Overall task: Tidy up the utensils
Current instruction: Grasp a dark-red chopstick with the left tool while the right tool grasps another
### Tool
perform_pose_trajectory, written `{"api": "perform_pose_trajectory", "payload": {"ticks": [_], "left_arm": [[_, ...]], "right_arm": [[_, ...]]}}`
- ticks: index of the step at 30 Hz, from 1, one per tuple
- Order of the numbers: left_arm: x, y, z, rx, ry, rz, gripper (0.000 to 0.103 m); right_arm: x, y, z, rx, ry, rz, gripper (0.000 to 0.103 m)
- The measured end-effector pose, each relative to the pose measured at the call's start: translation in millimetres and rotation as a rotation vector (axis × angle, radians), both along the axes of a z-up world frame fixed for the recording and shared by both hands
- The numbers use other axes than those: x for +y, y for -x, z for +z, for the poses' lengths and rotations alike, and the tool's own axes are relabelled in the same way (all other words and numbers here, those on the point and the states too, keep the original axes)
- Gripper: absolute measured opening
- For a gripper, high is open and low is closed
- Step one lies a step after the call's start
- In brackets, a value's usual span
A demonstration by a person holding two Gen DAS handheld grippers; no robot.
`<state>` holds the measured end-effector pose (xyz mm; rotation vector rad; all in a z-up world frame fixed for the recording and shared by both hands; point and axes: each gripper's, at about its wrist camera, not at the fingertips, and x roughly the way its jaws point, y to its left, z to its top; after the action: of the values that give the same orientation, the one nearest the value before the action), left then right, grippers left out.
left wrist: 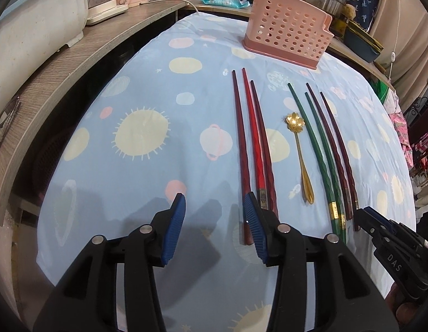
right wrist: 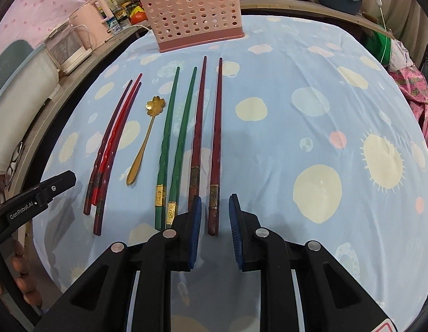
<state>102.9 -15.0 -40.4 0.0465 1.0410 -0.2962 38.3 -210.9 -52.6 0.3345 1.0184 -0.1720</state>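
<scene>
Hovering low over a blue tablecloth (left wrist: 147,88) printed with suns and planets, the left gripper (left wrist: 214,215) has its blue-padded jaws spread wide with nothing between them. A trio of red and dark-red chopsticks (left wrist: 252,144) runs forward from just beside its right finger. Farther to that gripper's right lie a gold flower-bowled spoon (left wrist: 299,155), a pair of green chopsticks (left wrist: 316,155), then two dark maroon chopsticks (left wrist: 335,149), all pointing away from the grippers.

The right gripper (right wrist: 213,221) is also parted and holds nothing. The butt end of one maroon chopstick (right wrist: 215,149) lies on the cloth between its fingers, apparently untouched; its twin sits just off the left finger.

A perforated pink utensil holder (right wrist: 194,11) stands upright at the far edge of the cloth, ahead of both grippers and well apart from the row of utensils.
</scene>
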Motion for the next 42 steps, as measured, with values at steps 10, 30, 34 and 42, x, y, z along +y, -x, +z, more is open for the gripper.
{"api": "perform_pose_trajectory", "payload": {"ticks": [10, 30, 34, 42], "left_arm": [[-10.1, 8.2, -8.3, 0.022, 0.002, -0.038, 0.043], [-14.0, 3.6, -21.1, 0.027, -0.042, -0.043, 0.026], [-11.0, 3.4, -21.0, 0.031, -0.033, -0.045, 0.012], [-9.2, 5.1, -19.5, 0.033, -0.018, -0.057, 0.008]], "right_arm": [[-7.2, 6.8, -6.0, 0.003, -0.001, -0.02, 0.008], [-6.3, 5.8, -6.2, -0.001, 0.007, -0.016, 0.008], [-3.3, 5.6, -6.3, -0.007, 0.03, -0.005, 0.008], [-3.4, 7.0, -6.2, -0.013, 0.037, 0.004, 0.007]]}}
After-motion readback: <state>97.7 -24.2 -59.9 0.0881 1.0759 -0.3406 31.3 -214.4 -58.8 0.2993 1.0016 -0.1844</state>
